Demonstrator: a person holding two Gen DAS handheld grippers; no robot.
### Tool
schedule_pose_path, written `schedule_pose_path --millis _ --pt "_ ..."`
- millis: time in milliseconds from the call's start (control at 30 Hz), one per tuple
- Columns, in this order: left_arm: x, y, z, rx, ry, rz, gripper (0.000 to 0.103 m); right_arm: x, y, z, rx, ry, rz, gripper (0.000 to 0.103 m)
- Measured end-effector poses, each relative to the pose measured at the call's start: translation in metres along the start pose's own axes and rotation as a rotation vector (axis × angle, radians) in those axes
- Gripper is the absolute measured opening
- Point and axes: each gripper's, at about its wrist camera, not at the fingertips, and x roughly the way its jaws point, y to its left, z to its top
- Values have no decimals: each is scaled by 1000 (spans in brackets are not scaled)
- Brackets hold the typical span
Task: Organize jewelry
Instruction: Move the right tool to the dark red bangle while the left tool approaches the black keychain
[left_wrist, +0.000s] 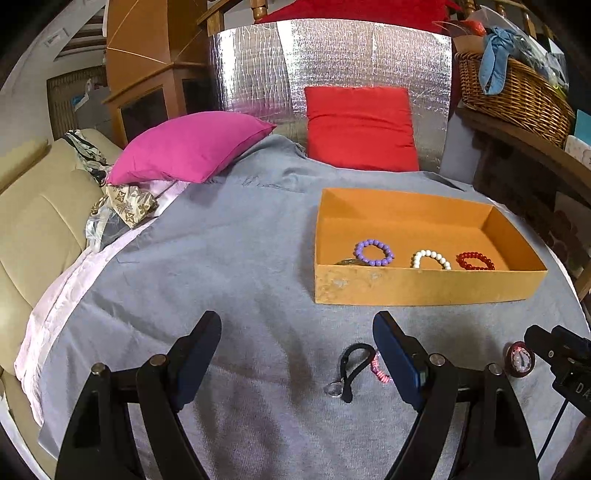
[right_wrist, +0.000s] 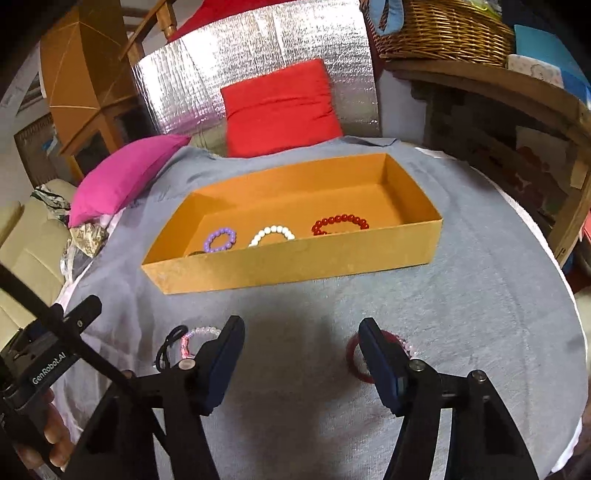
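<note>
An orange cardboard box (left_wrist: 424, 284) (right_wrist: 295, 262) lies on the grey cloth. In it lie a purple bead bracelet (left_wrist: 373, 253) (right_wrist: 219, 239), a white one (left_wrist: 430, 258) (right_wrist: 272, 234) and a red one (left_wrist: 475, 261) (right_wrist: 340, 223). My left gripper (left_wrist: 297, 354) is open and empty above the cloth; a black cord with a ring (left_wrist: 349, 371) (right_wrist: 168, 349) and a pink beaded piece (left_wrist: 380, 371) (right_wrist: 197, 338) lie by its right finger. My right gripper (right_wrist: 301, 360) is open and empty; a dark red bangle (right_wrist: 354, 356) (left_wrist: 520, 359) lies partly behind its right finger.
A magenta pillow (left_wrist: 188, 146) and a red pillow (left_wrist: 360, 127) lie at the far side against silver foil. A wicker basket (left_wrist: 517, 92) stands on a wooden shelf at right. A beige sofa (left_wrist: 33, 221) is at left.
</note>
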Motion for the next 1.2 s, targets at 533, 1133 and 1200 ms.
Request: schedule_pose_path --millis 533,1133,1200 --pt "2 0 -3 16 6 13 85 4 -1 -3 -6 29 -5 68" --pt "8 -3 -7 47 23 26 85 6 -14 -7 -13 44 -38 68" --pt "10 -3 -7 47 27 25 85 6 -19 -7 -8 46 -46 68"
